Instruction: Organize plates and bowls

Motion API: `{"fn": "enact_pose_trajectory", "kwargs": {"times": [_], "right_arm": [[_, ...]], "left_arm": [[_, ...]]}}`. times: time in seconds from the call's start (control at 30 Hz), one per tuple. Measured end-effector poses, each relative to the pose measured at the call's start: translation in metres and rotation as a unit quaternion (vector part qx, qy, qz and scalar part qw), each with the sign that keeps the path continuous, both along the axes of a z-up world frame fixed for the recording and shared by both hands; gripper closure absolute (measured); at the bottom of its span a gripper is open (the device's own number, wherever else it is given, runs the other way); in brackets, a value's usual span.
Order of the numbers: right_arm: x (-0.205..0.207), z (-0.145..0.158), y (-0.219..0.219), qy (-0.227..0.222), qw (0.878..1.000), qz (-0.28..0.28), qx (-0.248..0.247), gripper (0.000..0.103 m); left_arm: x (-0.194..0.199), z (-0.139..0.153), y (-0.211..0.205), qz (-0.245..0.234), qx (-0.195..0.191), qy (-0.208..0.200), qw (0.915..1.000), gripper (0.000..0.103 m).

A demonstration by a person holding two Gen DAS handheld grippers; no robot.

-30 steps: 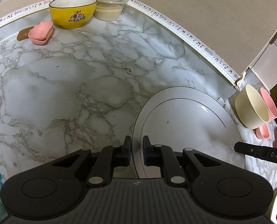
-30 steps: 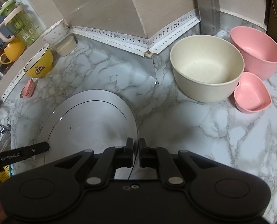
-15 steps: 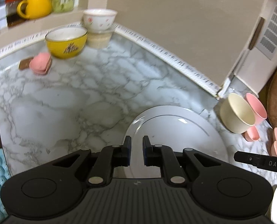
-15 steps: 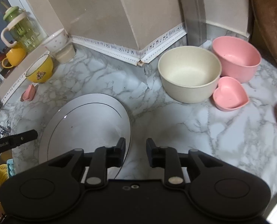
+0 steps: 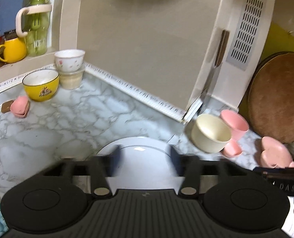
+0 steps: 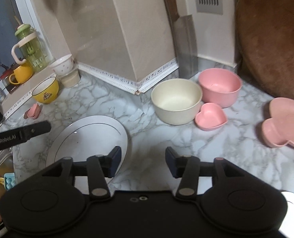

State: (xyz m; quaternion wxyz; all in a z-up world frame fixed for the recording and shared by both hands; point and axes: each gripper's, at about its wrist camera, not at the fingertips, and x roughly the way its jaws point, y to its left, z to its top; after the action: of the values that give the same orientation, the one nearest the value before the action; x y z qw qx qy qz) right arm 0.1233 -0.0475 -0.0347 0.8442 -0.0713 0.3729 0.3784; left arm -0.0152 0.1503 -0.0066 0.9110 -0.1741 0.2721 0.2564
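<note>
Both tools, left tool (image 5: 145,158) (blurred, apparently wide) and right tool (image 6: 141,161) wide, hover above the white plate (image 6: 91,132) on the table (image 6: 186,138); the cream bowl (image 6: 176,103) sits empty beside the pink bowl (image 6: 219,86).

Dim, warm indoor light throughout, with a small glare patch on the white plate (image 5: 141,154). Heavy motion blur across the left hand-held gripper (image 5: 145,158) just in front of that plate; sharper in the right wrist view. Strong fisheye bending toward every edge, corners vignetted black.
</note>
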Motion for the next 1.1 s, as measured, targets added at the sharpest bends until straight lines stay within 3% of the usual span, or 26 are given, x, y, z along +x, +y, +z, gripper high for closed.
{"fn": "enact_pose_trajectory", "kwargs": {"times": [0.03, 0.33, 0.43, 0.57, 0.8, 0.93, 1.1], "right_arm": [[-0.002, 0.001, -0.004, -0.005, 1.0, -0.003, 0.001, 0.044], [-0.021, 0.01, -0.034, -0.064, 0.998, -0.024, -0.002, 0.016], [-0.028, 0.012, -0.043, -0.082, 0.996, -0.03, -0.008, 0.001], [-0.036, 0.012, -0.06, -0.103, 0.994, -0.038, -0.009, 0.0], [-0.045, 0.006, -0.103, -0.141, 0.986, -0.079, -0.028, 0.0], [-0.048, 0.003, -0.127, -0.153, 0.981, -0.107, -0.05, 0.0], [-0.045, -0.003, -0.156, -0.135, 0.978, -0.144, -0.065, 0.0]], "left_arm": [[-0.001, 0.002, -0.004, 0.001, 0.004, -0.008, 1.0, 0.025], [0.009, 0.012, -0.035, -0.049, 0.031, -0.013, 0.9983, 0.025], [0.011, 0.012, -0.045, -0.064, 0.03, -0.013, 0.9974, 0.023], [0.014, 0.01, -0.058, -0.082, 0.031, -0.013, 0.996, 0.018], [0.026, 0.007, -0.086, -0.138, 0.027, -0.012, 0.99, 0.018], [0.039, 0.001, -0.107, -0.181, 0.025, 0.001, 0.9832, 0.018], [0.059, -0.012, -0.133, -0.235, 0.015, 0.022, 0.9716, 0.018]]}}
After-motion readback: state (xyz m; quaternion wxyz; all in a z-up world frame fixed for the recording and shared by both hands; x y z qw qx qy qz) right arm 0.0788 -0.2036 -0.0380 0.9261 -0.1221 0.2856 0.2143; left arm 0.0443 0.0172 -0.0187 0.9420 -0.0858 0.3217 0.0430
